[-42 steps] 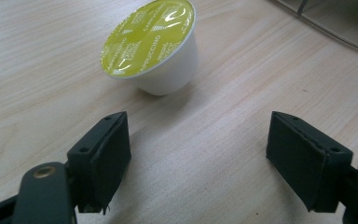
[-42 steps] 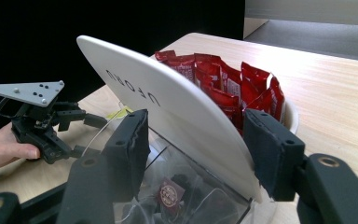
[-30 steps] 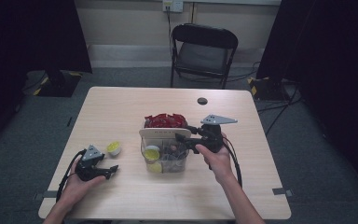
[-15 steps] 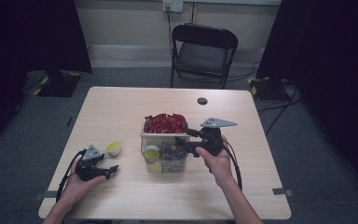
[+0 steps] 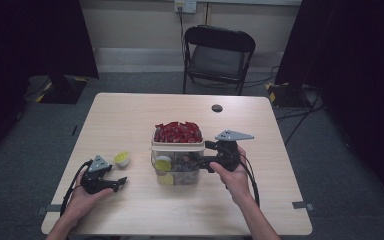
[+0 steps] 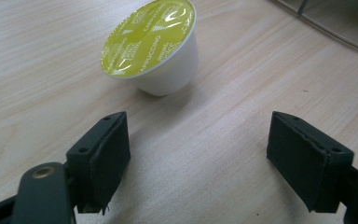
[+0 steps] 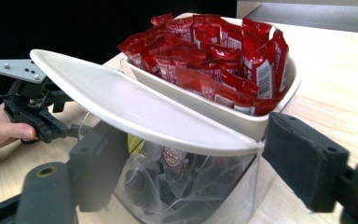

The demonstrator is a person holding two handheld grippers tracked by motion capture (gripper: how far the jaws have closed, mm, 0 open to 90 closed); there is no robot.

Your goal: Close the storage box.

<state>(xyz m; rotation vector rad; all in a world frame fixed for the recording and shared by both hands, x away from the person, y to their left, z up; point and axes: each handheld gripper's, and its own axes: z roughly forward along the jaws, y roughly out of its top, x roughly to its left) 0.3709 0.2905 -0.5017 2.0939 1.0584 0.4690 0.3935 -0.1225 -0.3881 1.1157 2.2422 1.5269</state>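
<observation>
honestly the capsule left of the container is light, slick, crushable; grab its sides. left gripper open, empty; right gripper just been opening, straddling the container without pressing.

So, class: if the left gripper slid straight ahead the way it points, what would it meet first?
Most likely the yellow-lidded coffee capsule, standing on the table ahead of the open left gripper, slightly left of centre.
</observation>
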